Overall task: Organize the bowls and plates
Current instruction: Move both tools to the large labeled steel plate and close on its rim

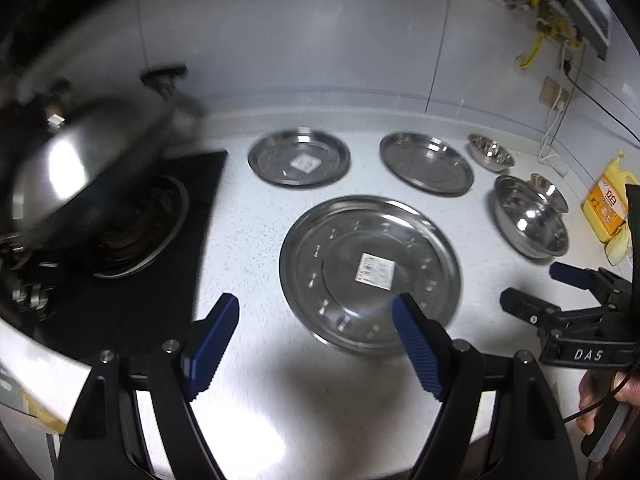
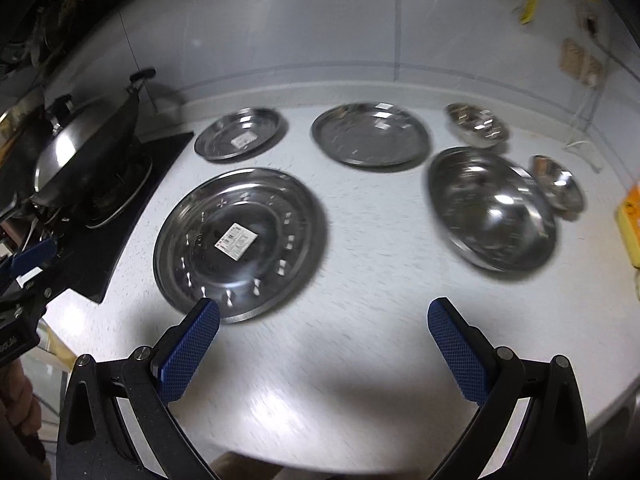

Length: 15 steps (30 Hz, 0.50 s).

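Both tools hover low over a white speckled bench (image 2: 340, 360), fingers spread wide and gripping nothing. The left tool (image 1: 316, 340) points at the near edge of the large plate (image 1: 370, 274), lying flat; the right tool (image 2: 324, 336) sits between that plate and the large bowl (image 2: 492, 208). Two smaller plates (image 2: 240, 134) (image 2: 372, 134) lie flat near the back wall, two small bowls (image 2: 476, 125) (image 2: 558, 182) upright beside the large bowl. A lidded wok (image 2: 86, 152) sits on the stove at left.
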{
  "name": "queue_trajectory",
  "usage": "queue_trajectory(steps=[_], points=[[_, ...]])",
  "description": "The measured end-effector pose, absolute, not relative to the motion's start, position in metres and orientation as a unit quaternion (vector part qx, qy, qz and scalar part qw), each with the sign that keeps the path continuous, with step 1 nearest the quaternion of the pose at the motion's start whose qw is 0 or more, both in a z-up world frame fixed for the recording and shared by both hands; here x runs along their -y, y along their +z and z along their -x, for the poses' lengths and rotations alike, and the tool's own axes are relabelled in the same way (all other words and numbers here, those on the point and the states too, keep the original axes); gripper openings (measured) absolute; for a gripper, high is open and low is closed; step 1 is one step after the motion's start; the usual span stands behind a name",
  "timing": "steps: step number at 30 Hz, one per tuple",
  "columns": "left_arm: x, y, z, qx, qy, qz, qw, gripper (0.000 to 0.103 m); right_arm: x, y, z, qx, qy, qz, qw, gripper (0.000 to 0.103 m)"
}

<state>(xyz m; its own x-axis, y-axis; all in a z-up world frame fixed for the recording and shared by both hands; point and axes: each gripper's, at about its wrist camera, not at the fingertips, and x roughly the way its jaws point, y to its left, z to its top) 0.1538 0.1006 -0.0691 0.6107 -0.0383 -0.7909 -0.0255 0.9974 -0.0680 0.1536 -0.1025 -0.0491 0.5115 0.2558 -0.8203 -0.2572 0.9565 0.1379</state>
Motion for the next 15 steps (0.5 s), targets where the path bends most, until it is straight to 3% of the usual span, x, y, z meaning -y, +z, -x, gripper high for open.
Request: queue_trajectory(steps=[9,15], points=[[-0.134,-0.146,-0.244,-0.544,-0.084,0.085,0.83,0.078,0.059,-0.104,-0.223,-0.553,0.157,-0.029,0.818,0.102],[-0.141,-0.169,-0.269,-0.567,-0.087,0.107,0.812,0.078,0.061,-0.124,-0.248,-0.583,0.161,-0.045,0.795,0.102]])
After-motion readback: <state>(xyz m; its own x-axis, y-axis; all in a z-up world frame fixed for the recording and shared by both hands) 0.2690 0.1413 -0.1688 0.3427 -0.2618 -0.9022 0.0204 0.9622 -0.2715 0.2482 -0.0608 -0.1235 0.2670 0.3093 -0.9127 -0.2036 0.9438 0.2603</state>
